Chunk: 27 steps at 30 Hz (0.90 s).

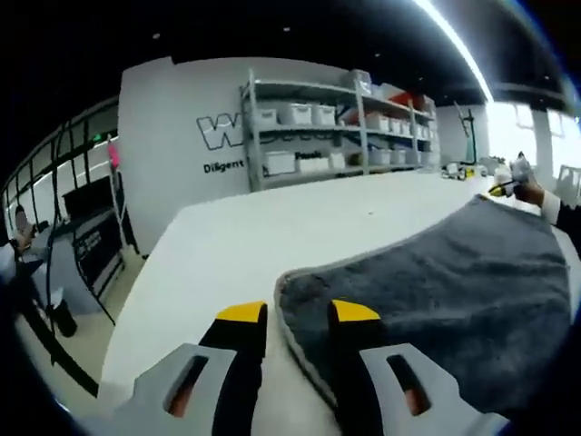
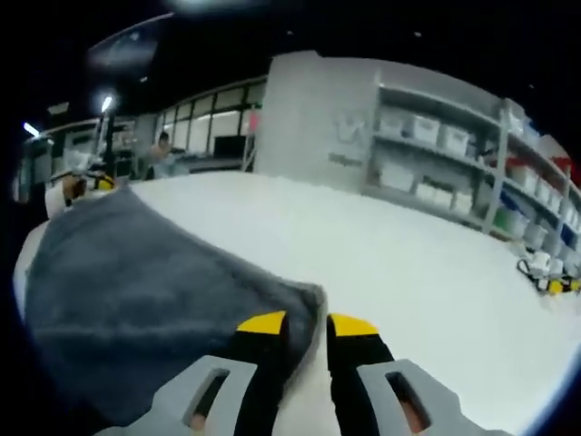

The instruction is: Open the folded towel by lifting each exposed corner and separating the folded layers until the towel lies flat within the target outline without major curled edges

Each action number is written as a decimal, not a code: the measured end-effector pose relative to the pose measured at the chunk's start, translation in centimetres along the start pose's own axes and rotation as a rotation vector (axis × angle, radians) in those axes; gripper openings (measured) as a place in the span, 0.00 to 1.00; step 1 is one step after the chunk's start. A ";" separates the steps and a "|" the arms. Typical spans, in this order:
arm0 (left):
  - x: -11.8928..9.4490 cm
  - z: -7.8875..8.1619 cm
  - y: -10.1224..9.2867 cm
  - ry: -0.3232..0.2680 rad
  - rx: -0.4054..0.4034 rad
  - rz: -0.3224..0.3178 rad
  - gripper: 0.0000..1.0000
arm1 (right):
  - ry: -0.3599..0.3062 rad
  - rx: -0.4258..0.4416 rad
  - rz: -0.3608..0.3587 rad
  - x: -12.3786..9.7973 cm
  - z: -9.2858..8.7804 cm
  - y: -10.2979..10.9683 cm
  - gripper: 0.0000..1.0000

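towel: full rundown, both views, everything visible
The towel is dark grey, plush terry by its look, with a paler stitched hem along its edge. It lies spread on the white table, mostly flat, its surface softly rippled. The left hand-held gripper straddles one near corner, one jaw on the towel, one off. The right hand-held gripper straddles the other near corner. At the far edge a person's hand holds a corner. Any remaining fold cannot be told.

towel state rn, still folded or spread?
Mostly spread. The grey towel lies as a broad sheet on the white table, each gripper at a corner. Whether a fold layer remains, cannot tell.
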<state>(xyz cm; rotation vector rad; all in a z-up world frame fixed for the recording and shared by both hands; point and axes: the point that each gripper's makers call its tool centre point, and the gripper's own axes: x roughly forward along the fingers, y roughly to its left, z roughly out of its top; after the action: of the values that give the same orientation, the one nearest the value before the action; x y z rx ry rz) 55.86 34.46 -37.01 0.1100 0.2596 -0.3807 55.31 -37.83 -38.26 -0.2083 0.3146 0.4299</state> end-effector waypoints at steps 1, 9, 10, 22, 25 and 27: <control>-0.2 0.0 -0.1 -0.005 -0.003 0.002 0.31 | -0.006 0.002 0.004 -0.4 0.1 0.3 0.13; -2.7 0.2 -1.3 -0.005 0.060 0.029 0.42 | -0.047 0.045 0.034 -3.3 0.6 2.4 0.13; -3.3 0.2 -1.7 -0.008 0.064 0.031 0.42 | -0.048 0.042 0.032 -3.8 0.5 2.7 0.13; -7.7 0.0 -5.3 -0.022 0.040 0.014 0.54 | -0.062 0.045 0.051 -7.9 -0.3 6.0 0.19; -8.4 -0.7 -6.4 -0.007 0.038 -0.001 0.56 | -0.077 0.044 0.056 -8.9 -0.1 6.8 0.21; -8.9 -1.2 -6.8 0.009 0.026 0.005 0.62 | -0.083 0.045 0.059 -9.5 0.0 7.2 0.24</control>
<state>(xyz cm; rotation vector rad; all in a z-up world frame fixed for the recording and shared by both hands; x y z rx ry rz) 45.06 31.51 -36.16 0.1376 0.2628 -0.3785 44.02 -35.02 -35.99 -0.1369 0.2493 0.4884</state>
